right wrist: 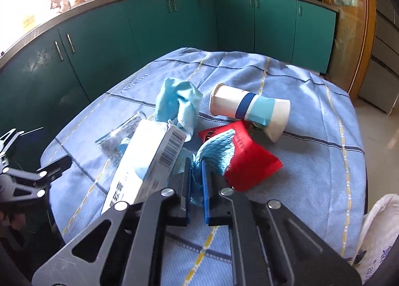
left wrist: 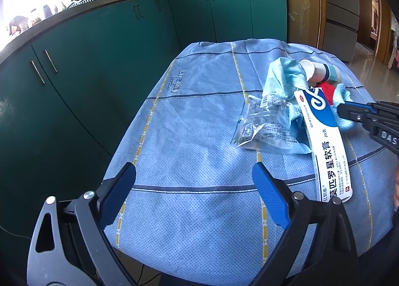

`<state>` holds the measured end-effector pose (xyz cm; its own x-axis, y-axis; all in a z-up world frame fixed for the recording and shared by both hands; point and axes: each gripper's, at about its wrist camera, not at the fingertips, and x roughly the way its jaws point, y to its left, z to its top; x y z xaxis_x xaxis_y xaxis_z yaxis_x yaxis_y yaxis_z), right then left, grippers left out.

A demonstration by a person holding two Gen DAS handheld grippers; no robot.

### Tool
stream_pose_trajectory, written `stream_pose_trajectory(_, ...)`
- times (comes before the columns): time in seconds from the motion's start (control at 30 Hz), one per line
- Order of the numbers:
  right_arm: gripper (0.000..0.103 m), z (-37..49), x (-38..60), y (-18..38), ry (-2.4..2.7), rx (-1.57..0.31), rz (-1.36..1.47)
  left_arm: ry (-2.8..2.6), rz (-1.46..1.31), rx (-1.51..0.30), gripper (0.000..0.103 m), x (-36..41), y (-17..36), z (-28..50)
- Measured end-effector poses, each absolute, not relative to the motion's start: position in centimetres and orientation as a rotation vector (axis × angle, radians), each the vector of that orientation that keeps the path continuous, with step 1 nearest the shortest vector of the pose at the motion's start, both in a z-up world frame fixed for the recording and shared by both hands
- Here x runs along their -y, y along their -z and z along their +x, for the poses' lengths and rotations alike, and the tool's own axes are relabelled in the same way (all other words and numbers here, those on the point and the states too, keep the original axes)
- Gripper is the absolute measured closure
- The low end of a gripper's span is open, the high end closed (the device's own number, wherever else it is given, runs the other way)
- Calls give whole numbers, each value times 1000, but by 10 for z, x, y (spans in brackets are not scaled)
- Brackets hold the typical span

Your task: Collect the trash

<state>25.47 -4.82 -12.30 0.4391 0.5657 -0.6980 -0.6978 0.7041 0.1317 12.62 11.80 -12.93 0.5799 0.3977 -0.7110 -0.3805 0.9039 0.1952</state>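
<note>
We look along both grippers at a table under a blue checked cloth, with the trash heaped toward its far right side. Our right gripper has its jaws pressed together on a tuft of light blue yarn; the pinched strands bunch between the pads and fan out beyond them over a red wrapper, so we cannot see how far the yarn runs underneath. Our left gripper stands spread wide above bare cloth, nothing between its blue pads. A white ointment box lies just left of the right gripper, one end cut off behind that gripper's body in the right wrist view. Beside the box a crumpled clear plastic wrapper is partly tucked under it, its print too small to read. A wadded pale blue cloth sits behind the box, and a paper cup with blue bands lies on its side past the red wrapper, touching its far edge. In the left wrist view the cup, yarn and red wrapper are mostly hidden behind the box and cloth. At the lower right edge a white bag is cropped, its contents unseen. Green cabinets curve behind the table.
</note>
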Motion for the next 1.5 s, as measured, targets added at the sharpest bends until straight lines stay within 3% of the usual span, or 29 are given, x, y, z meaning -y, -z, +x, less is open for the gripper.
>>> stream_pose_trajectory(0.4, 97, 258, 132, 90, -742, -706, -35, -439, 27, -847, 9, -112, 136, 128)
stream_pose_trajectory(0.63, 95, 274, 153, 113, -508, -788, -115, -425, -5, -811, 9, -113, 130, 126)
stream_pose_trajectory(0.67, 90, 275, 152, 116, -510, -797, -116, -411, -26, -794, 9, -113, 128, 124)
stream_pose_trajectory(0.8, 54, 269, 145, 117, -536, -773, -133, -324, -60, -771, 7, -101, 123, 124)
stream_pose_trajectory(1.17, 51, 265, 86, 134, -742, -838, -109, -273, 63, -792, 6, -72, 132, 128)
stream_pose_trajectory(1.27, 53, 260, 77, 135, -780, -848, -119, -268, 72, -798, 6, -70, 133, 128)
stream_pose_trajectory(1.37, 88, 254, 73, 134, -845, -849, -114, -262, 77, -803, 6, -68, 135, 129)
stream_pose_trajectory(1.5, 96, 249, 85, 124, -860, -829, -96, -247, 74, -805, 6, -64, 136, 130)
